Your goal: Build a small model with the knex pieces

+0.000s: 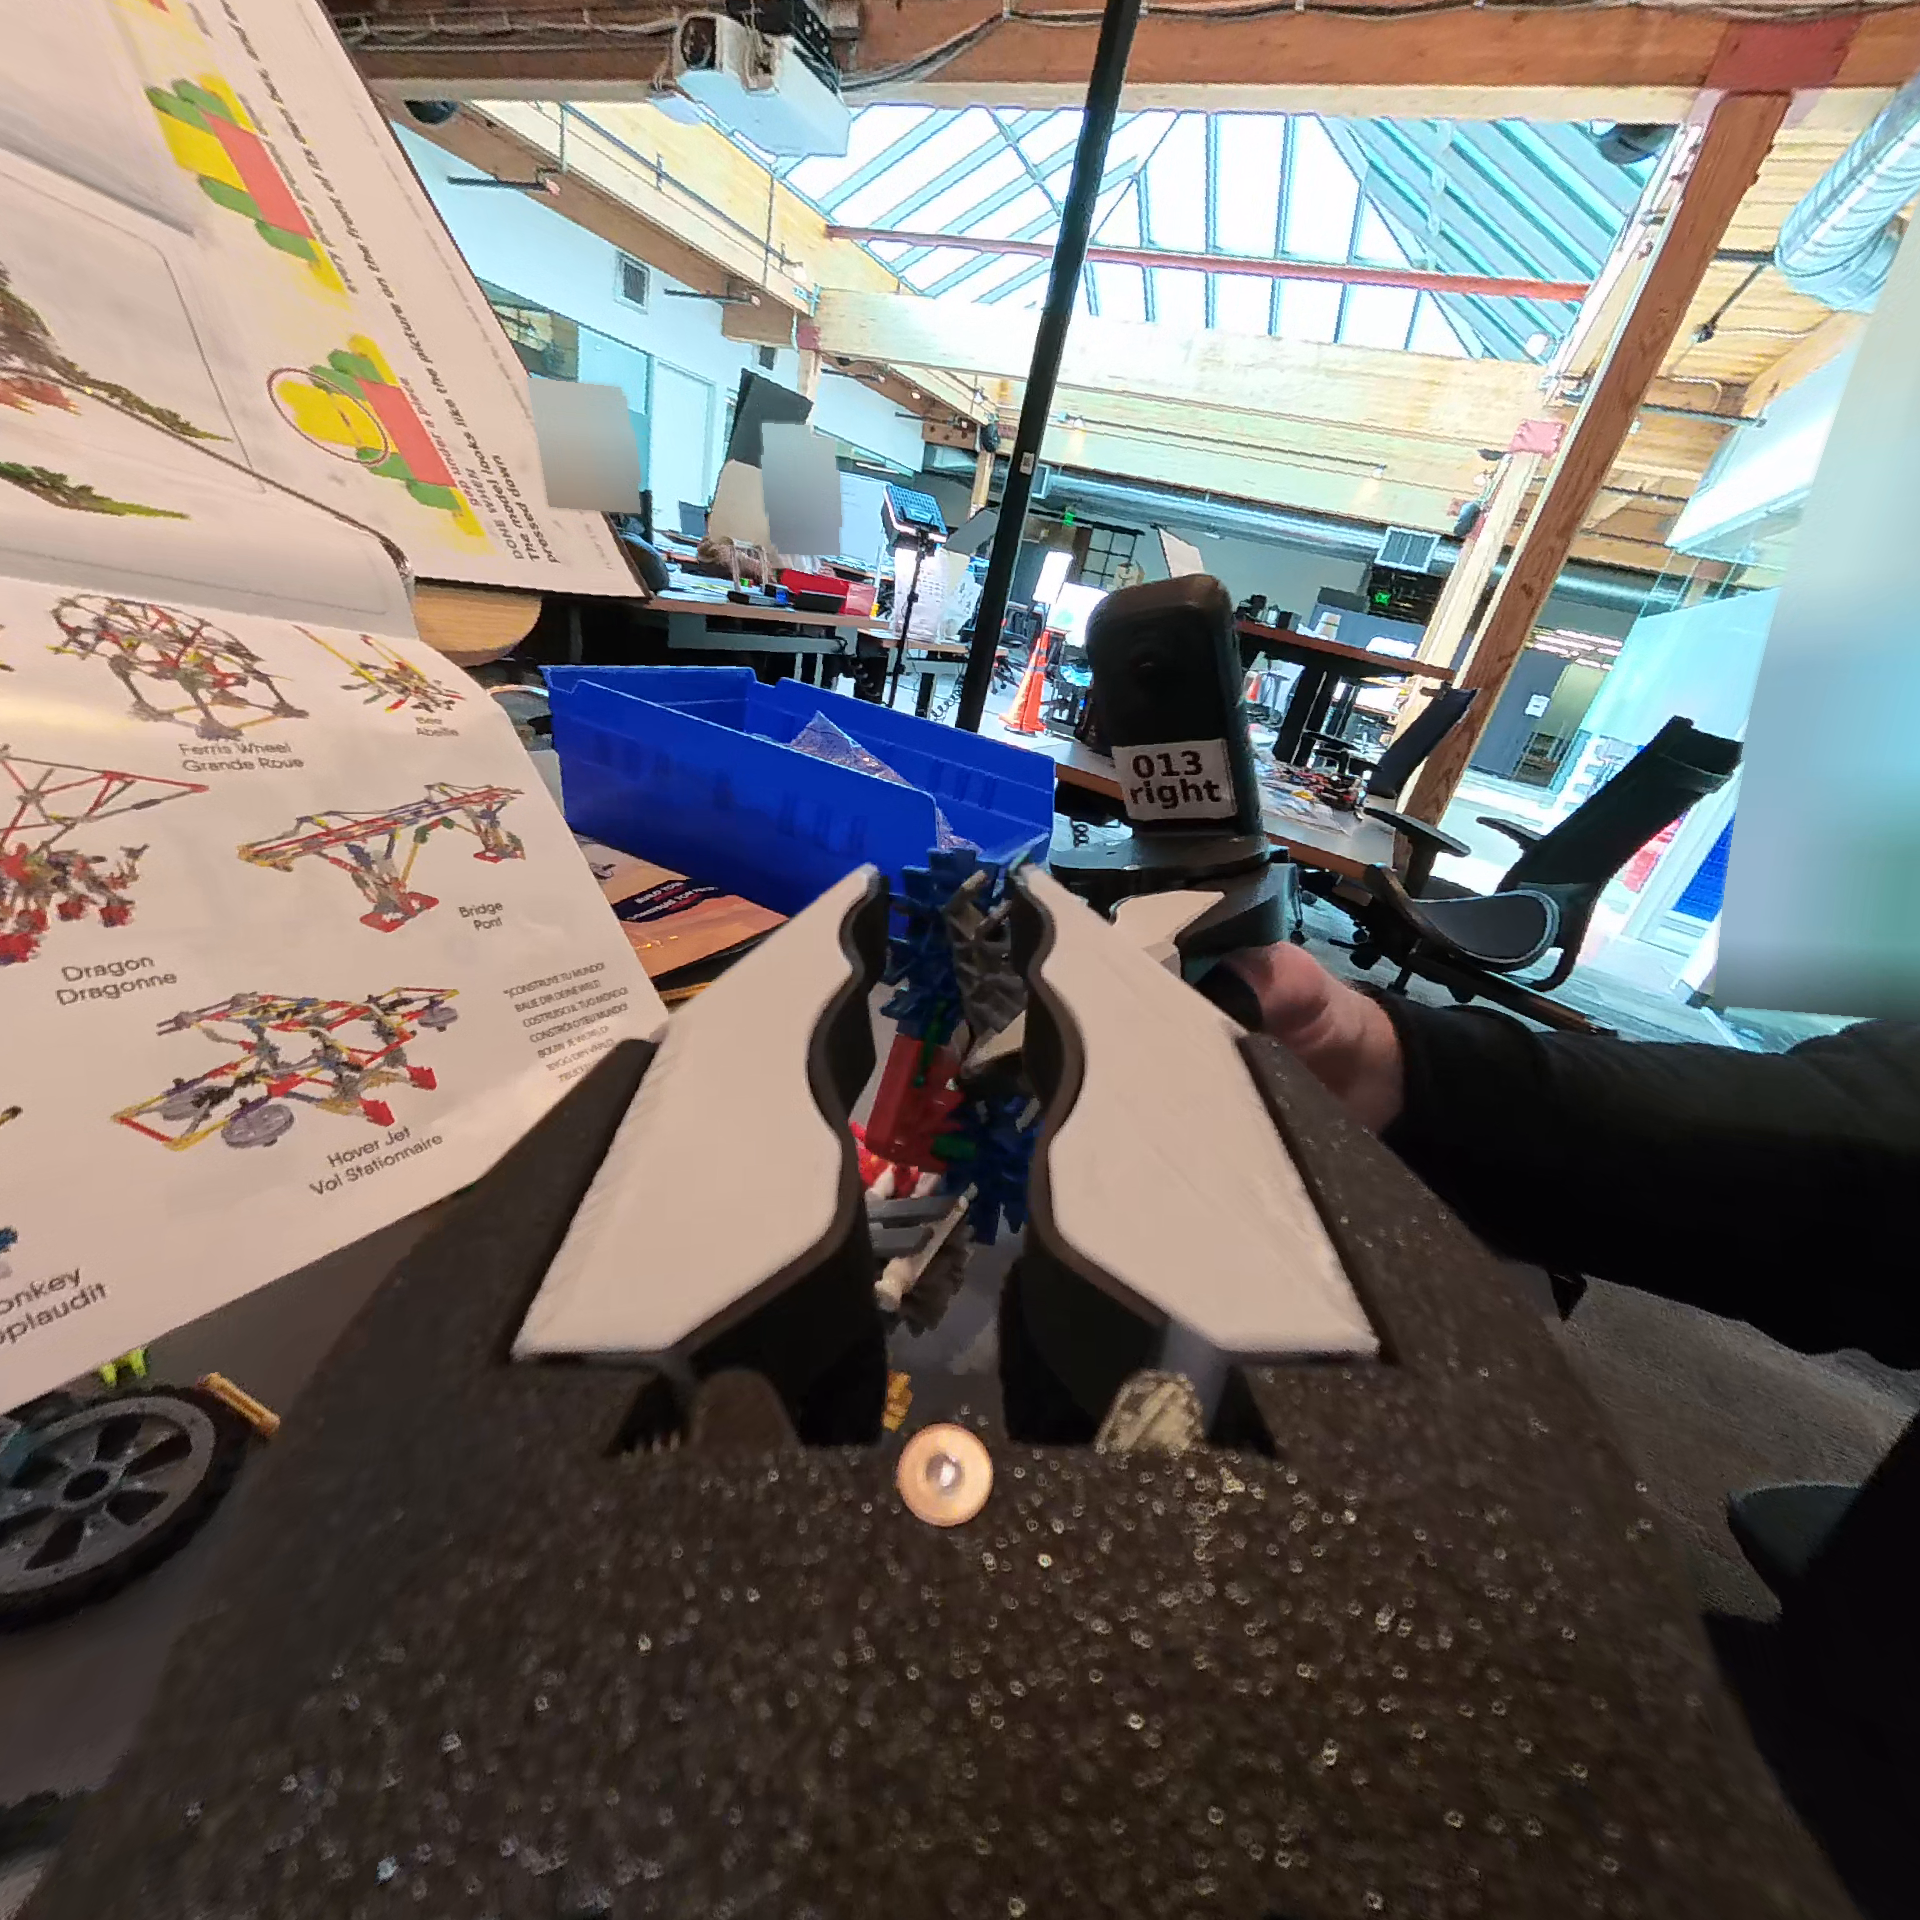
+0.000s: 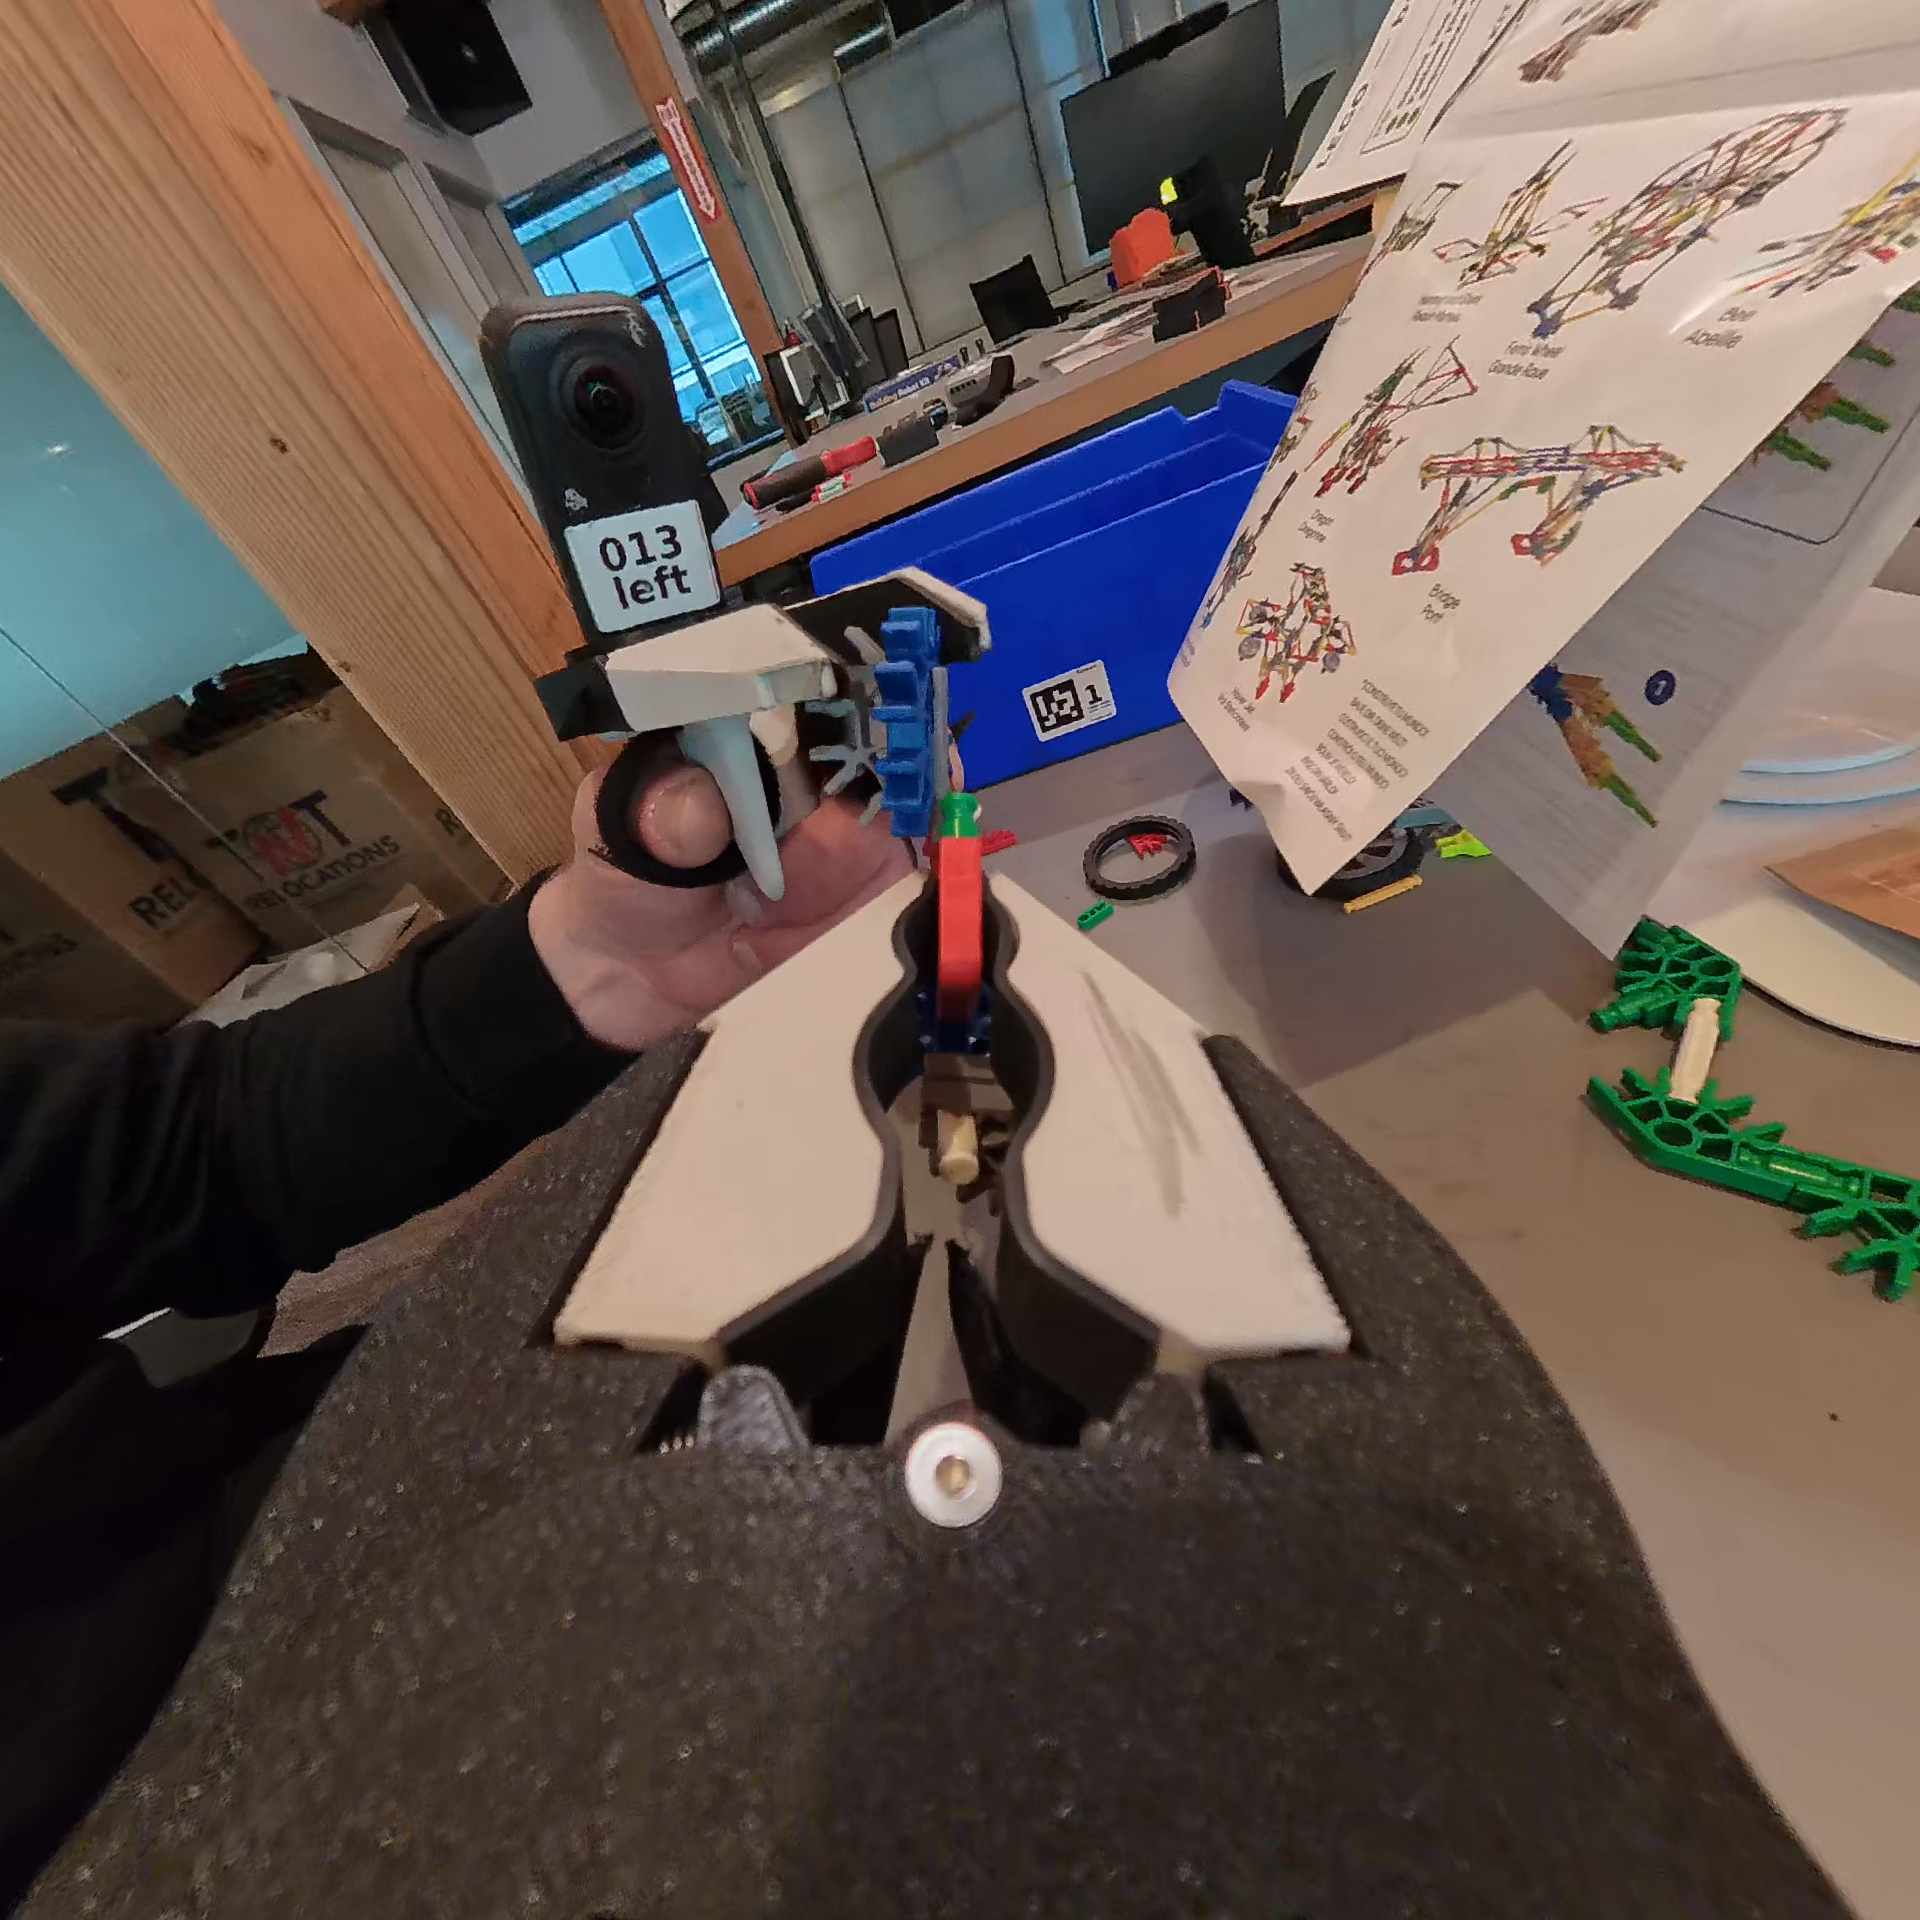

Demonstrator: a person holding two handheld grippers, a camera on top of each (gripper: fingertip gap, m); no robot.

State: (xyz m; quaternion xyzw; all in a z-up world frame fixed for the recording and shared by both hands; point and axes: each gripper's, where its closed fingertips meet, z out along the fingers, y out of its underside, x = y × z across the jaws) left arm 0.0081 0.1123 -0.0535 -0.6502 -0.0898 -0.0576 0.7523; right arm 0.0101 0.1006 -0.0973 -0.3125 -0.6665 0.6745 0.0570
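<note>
My left claw [image 1: 948, 914] is clamped on the top of a small toy build [image 1: 940, 1049] of snap-together rods and connectors: its tips pinch a blue gear [image 2: 906, 717] and a grey snowflake piece beside it. My right claw [image 2: 956, 904] grips the same build lower down, its fingers closed on a red piece [image 2: 958, 930] with a green tip above and a cream rod end showing deeper between them. So the build hangs in the air between both claws, above the grey tabletop [image 2: 1455, 1195], near the front edge.

As for progress, I judge only this: several pieces are already joined into one cluster, and more lie loose. A green assembly [image 2: 1756, 1143] with a cream rod lies to my right on the tabletop, a black tyre ring [image 2: 1139, 856] sits farther off, and a wheel [image 1: 99, 1486] rests under the instruction sheet [image 1: 260, 914]. A blue bin [image 2: 1091, 582] stands behind. Which model on the sheet this is, I cannot tell.
</note>
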